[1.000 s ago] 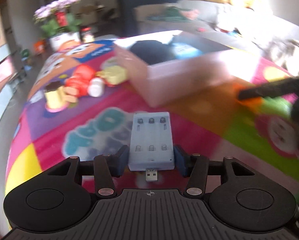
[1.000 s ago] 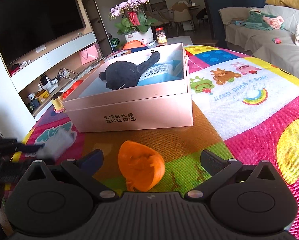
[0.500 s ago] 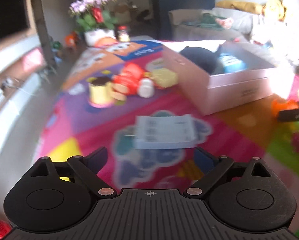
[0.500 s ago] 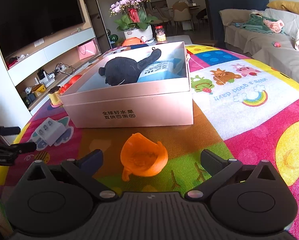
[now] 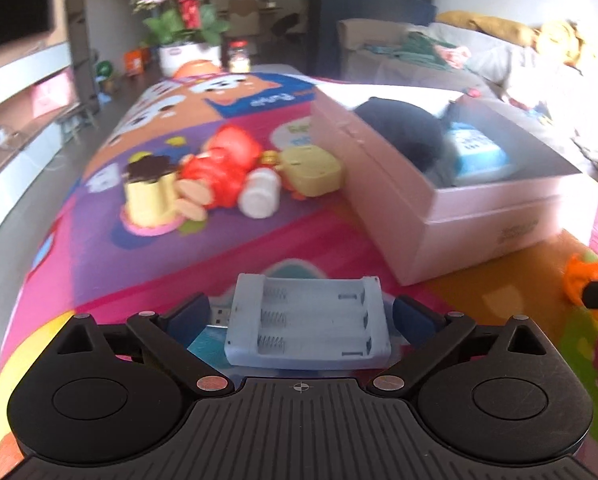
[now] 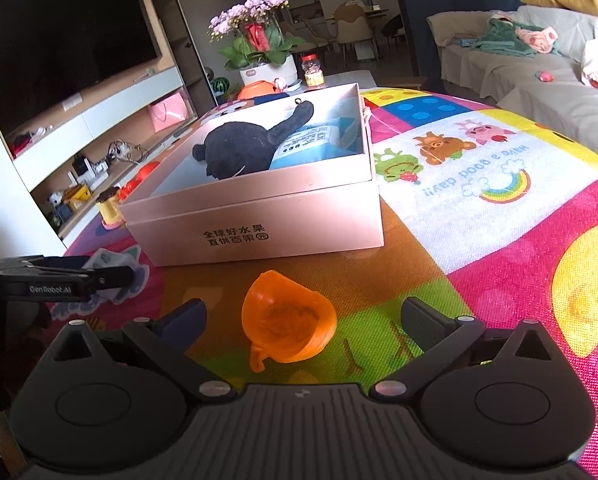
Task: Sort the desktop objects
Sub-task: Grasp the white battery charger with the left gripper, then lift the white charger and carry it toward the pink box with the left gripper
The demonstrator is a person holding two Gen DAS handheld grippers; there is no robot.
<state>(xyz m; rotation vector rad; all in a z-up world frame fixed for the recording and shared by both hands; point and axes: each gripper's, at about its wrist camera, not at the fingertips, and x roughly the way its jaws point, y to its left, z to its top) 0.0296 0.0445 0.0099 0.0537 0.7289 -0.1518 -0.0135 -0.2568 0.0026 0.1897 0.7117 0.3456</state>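
Left gripper (image 5: 299,314) jaws spread, straddling the battery charger (image 5: 307,322) that lies flat on the desk mat (image 5: 99,264), not touching it, USB plug towards the left jaw; right gripper (image 6: 303,316) jaws spread either side of the orange cup (image 6: 289,326), tipped on its side just in front of the pink box (image 6: 255,220); box already holds a dark plush toy (image 6: 243,150) and a blue pack (image 6: 311,142); red toy (image 5: 223,164), white bottle (image 5: 259,196) and yellow pieces wait left of the box; step looks like lining up to grab; next: close on charger and cup, lift, carry over the box wall, drop in.
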